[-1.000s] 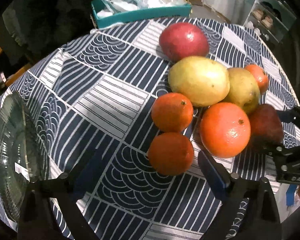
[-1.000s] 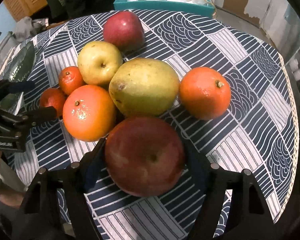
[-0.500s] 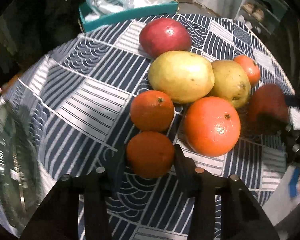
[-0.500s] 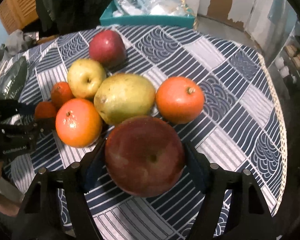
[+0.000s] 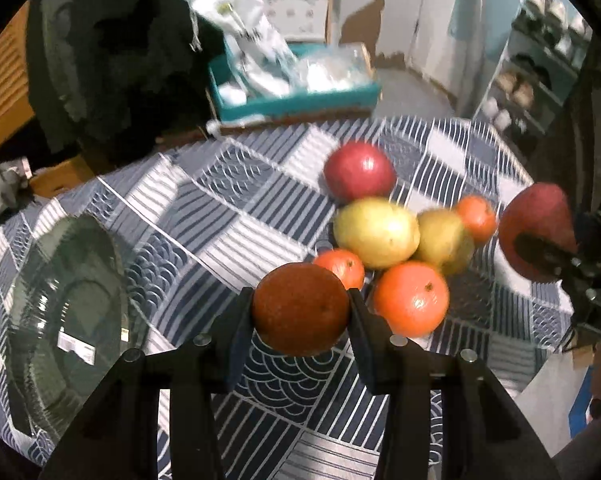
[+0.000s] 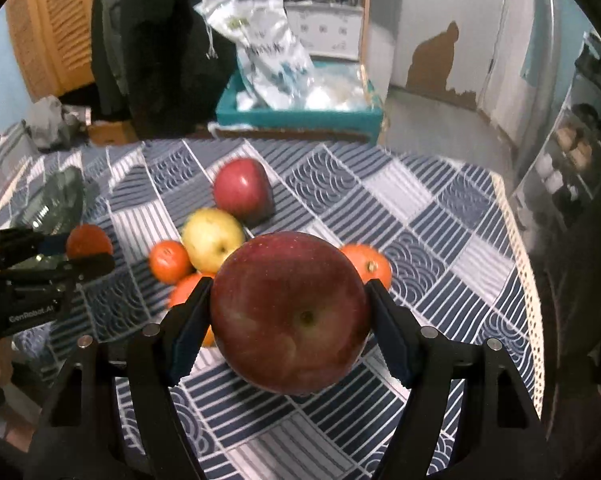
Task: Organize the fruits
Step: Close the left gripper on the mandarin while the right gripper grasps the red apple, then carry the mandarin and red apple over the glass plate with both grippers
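Observation:
My left gripper [image 5: 300,316] is shut on a dark orange tangerine [image 5: 300,314] and holds it above the patterned tablecloth [image 5: 220,208]. My right gripper [image 6: 290,320] is shut on a large red apple [image 6: 290,320], lifted off the table; it also shows in the left wrist view [image 5: 536,228]. On the cloth lie a second red apple [image 5: 359,177], a yellow apple [image 5: 376,232], a pear [image 5: 444,240], a big orange [image 5: 410,299] and two small tangerines [image 5: 340,266] [image 5: 476,218]. A green glass plate [image 5: 68,312] lies at the left.
A teal tray [image 5: 292,98] with plastic bags stands beyond the table's far edge. A dark garment hangs behind it at the left. Shelves [image 5: 540,64] stand at the right. The table's right edge has a pale trim [image 6: 520,264].
My left gripper closed on the tangerine and lifted it. My right gripper raised the red apple off the cloth. Both views now sit higher above the table.

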